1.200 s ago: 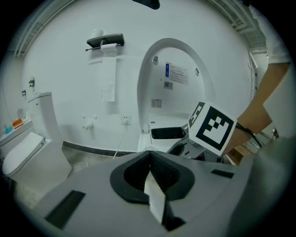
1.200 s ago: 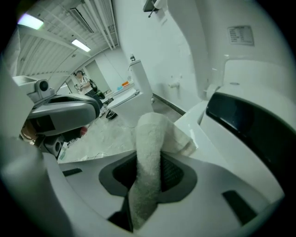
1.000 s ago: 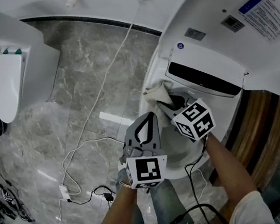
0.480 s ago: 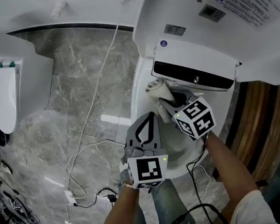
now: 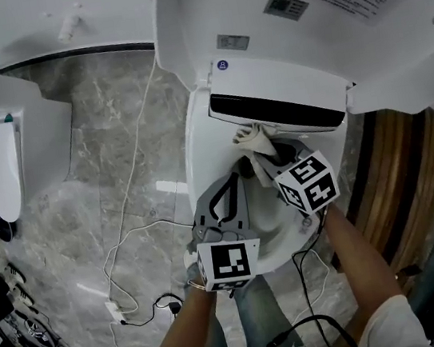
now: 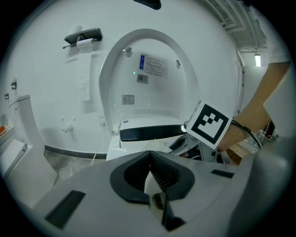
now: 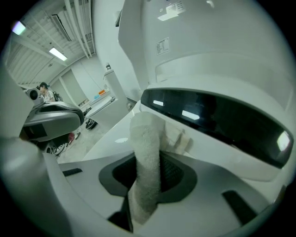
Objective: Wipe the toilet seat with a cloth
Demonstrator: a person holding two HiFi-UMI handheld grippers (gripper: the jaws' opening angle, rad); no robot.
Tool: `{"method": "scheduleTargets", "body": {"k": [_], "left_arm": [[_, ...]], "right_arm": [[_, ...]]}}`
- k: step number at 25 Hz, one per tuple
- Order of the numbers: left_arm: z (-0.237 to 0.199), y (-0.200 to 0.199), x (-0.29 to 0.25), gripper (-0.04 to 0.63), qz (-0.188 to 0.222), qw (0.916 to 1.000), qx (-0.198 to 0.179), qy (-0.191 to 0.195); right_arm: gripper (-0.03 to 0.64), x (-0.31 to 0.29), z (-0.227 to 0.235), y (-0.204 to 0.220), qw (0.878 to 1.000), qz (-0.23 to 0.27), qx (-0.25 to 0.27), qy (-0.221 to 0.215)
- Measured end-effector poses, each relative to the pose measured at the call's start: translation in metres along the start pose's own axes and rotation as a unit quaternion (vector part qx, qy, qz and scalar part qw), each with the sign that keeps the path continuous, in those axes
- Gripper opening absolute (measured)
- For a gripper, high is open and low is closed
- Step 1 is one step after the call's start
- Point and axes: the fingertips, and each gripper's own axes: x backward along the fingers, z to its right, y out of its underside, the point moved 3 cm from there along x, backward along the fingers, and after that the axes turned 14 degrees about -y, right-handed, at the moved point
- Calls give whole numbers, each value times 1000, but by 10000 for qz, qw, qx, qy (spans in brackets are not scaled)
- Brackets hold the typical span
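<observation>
Since a second ago the cloth (image 5: 256,140) has slid along the back of the toilet seat (image 5: 200,171), from the left end of the black strip (image 5: 276,111) toward its middle, and the whole toilet now sits further left in the head view. Beige and bunched, the cloth lies against the rear of the seat, just under that strip. The right hand-held gripper (image 5: 273,159) has its jaws clamped on the cloth, which runs up between them and sticks out past their tips in the right gripper view. The left hand-held gripper (image 5: 231,183) is just beside it, over the front part of the seat, its jaws closed together with nothing between them. Behind the strip the lid (image 5: 273,7) stands raised, with printed labels on its inner face. A white cable (image 5: 133,181) trails across the grey marble floor (image 5: 113,127) to the left, where a second toilet (image 5: 4,152) stands well apart.
</observation>
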Motion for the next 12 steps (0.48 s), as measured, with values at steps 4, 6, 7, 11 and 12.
{"method": "scheduleTargets", "body": {"k": [4, 6, 7, 11, 12], "left_arm": [[17, -3, -2, 11, -4, 9998, -62, 183], [25, -4, -3, 11, 12, 9996, -101, 253], [28, -6, -4, 11, 26, 9995, -120, 285], [43, -9, -7, 11, 61, 9989, -188, 418], [47, -9, -7, 11, 60, 9987, -206, 456]], "right_arm": [[101, 18, 10, 13, 9998, 45, -157, 143], [101, 27, 14, 20, 9994, 87, -254, 200], [100, 31, 17, 23, 9992, 113, -307, 228], [101, 49, 26, 35, 9977, 248, -531, 345], [100, 54, 28, 39, 9972, 284, -587, 376]]}}
